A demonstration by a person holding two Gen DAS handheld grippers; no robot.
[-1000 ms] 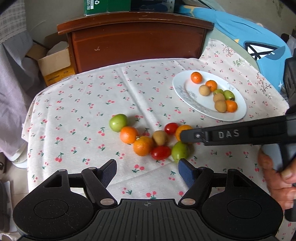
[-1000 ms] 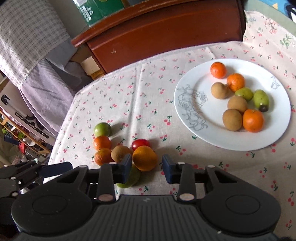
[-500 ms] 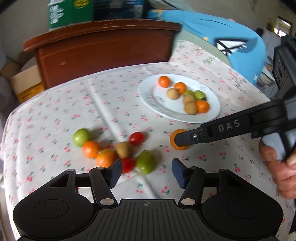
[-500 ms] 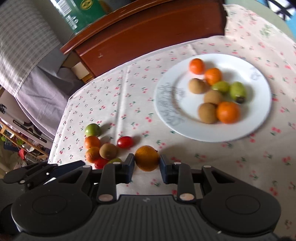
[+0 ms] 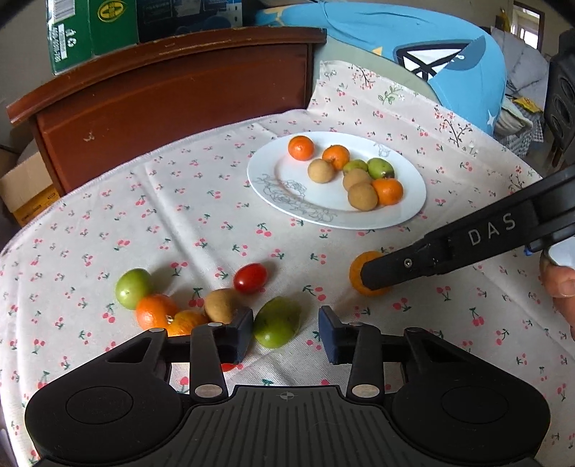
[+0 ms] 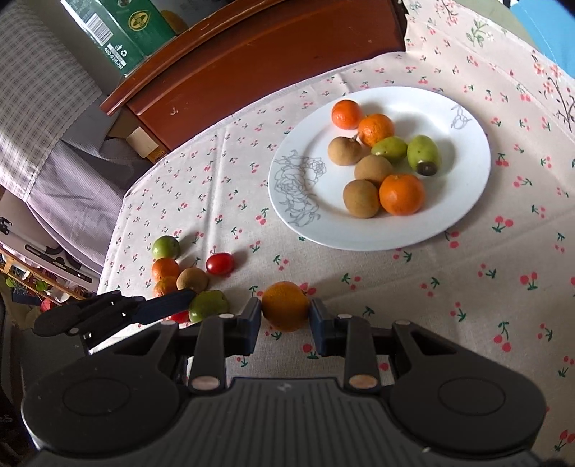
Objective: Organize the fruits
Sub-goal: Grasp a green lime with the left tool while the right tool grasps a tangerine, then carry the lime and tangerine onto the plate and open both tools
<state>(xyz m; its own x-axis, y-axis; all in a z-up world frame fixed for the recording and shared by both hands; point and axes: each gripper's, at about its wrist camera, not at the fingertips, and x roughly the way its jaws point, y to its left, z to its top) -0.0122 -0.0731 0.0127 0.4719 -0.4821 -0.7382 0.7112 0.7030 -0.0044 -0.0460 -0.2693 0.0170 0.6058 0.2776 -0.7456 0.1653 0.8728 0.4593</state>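
My right gripper [image 6: 285, 318] is shut on an orange [image 6: 285, 305] and holds it just above the cloth, between the loose pile and the white plate [image 6: 460, 215]; the orange also shows in the left wrist view [image 5: 355, 273]. The plate [image 5: 273, 179] holds several oranges, brown fruits and green fruits. My left gripper [image 5: 285, 332] is open, its jaws on either side of a green fruit [image 5: 276, 321] lying on the cloth. Beside it lie a red tomato [image 5: 250, 277], a brown fruit [image 5: 220, 304], two oranges [image 5: 155, 310] and a round green fruit [image 5: 133, 287].
A cherry-print cloth [image 5: 201, 201] covers the table. A brown wooden headboard [image 5: 172, 97] stands behind it with green boxes [image 5: 90, 28] on top. A blue cushion [image 5: 431, 54] lies at the back right. A cardboard box [image 5: 25, 186] sits left.
My right gripper has closed on the orange and carried it right, away from the pile toward the plate. My left gripper has moved in over the green fruit.
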